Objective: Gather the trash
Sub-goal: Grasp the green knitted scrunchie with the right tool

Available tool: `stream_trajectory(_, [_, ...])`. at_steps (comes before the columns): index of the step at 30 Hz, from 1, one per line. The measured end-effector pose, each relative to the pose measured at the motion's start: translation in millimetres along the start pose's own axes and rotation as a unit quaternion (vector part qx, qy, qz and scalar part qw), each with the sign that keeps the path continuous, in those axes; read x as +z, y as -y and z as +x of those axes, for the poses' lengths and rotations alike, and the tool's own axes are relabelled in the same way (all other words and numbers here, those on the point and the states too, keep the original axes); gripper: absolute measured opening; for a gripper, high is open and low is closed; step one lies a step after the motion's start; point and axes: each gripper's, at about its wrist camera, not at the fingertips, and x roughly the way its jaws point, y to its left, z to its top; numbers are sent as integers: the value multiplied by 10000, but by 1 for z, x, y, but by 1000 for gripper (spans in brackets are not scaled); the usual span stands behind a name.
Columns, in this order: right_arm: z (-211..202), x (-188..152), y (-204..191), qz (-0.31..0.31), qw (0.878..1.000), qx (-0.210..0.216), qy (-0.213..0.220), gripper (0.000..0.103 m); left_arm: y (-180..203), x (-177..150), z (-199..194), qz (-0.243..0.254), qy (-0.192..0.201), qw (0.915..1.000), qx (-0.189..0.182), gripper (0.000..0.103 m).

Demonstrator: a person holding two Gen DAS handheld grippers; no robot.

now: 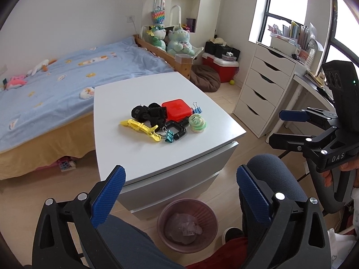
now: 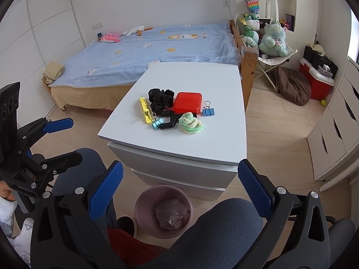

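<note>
A cluster of small items lies on the white cabinet top point(image 1: 143, 157) point(image 2: 213, 143): a red case point(image 1: 177, 109) point(image 2: 188, 102), a black fabric bundle point(image 1: 148, 113) point(image 2: 160, 100), a yellow clip point(image 1: 141, 127) point(image 2: 144, 109), a black angled piece point(image 1: 177, 129) point(image 2: 168, 121), a green-white coil point(image 1: 197, 123) point(image 2: 190, 124), and blue binder clips point(image 1: 197, 109) point(image 2: 208, 111). A pink bin point(image 1: 187, 224) point(image 2: 163, 210) holding crumpled paper stands on the floor below. My left gripper point(image 1: 179, 192) point(image 2: 60, 139) and right gripper point(image 2: 179, 183) point(image 1: 278, 126) are open, empty, held short of the cabinet.
A bed with a blue blanket point(image 1: 67, 78) point(image 2: 157, 49) lies behind the cabinet. A white drawer unit point(image 1: 262, 89) point(image 2: 336, 130) stands at right, with a red cooler point(image 1: 221, 66) and brown cushion point(image 2: 291, 85) beyond. My knees point(image 1: 278, 179) point(image 2: 219, 231) flank the bin.
</note>
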Motion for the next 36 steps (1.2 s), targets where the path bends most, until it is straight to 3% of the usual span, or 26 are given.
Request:
stream_trajectory(15, [38,37,4,-316,9992,-27,-255,100,-23,19,4,-182,78,9997,147,95])
stream_trajectory(36, [152,65,17,-1186,9858,117,-1186,100,-50,16,10,-533,-17,9982,264,95])
